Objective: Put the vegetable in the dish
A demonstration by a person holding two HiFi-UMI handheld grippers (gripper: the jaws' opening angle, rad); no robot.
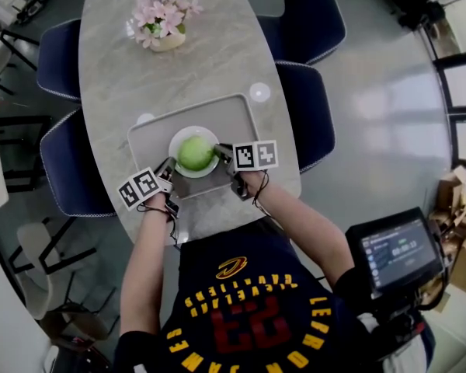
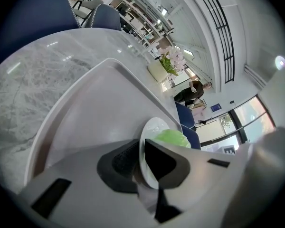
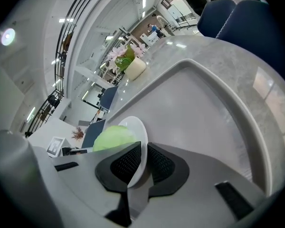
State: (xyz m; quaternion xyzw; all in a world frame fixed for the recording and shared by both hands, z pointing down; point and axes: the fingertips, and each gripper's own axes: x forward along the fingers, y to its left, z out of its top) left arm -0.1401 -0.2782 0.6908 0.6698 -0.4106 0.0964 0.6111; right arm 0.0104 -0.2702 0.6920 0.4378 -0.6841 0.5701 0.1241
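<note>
The light-green round leafy vegetable [image 1: 195, 154] already sits in the middle of the shallow white round dish [image 1: 179, 137], which lies within the grey rectangular tray [image 1: 234, 113] on the pale marble-topped table [image 1: 206, 53]. The left gripper [image 2: 141, 161] is pinched on the dish's near-left rim, one jaw above and one below it, and the right gripper [image 3: 143, 161] clamps the opposite rim the same way. The step in hand looks like carrying or shifting the loaded dish. To do that well, both sides should rise together and level, with a firm bite on the thin rim, because the ball-like vegetable would probably roll towards any side that dips. No view shows whether the dish rests on the tray or is lifted clear of it. Each gripper's jaws cover the lower part of the vegetable in its own view. Two small white round things on the table near the tray are too small to identify.
</note>
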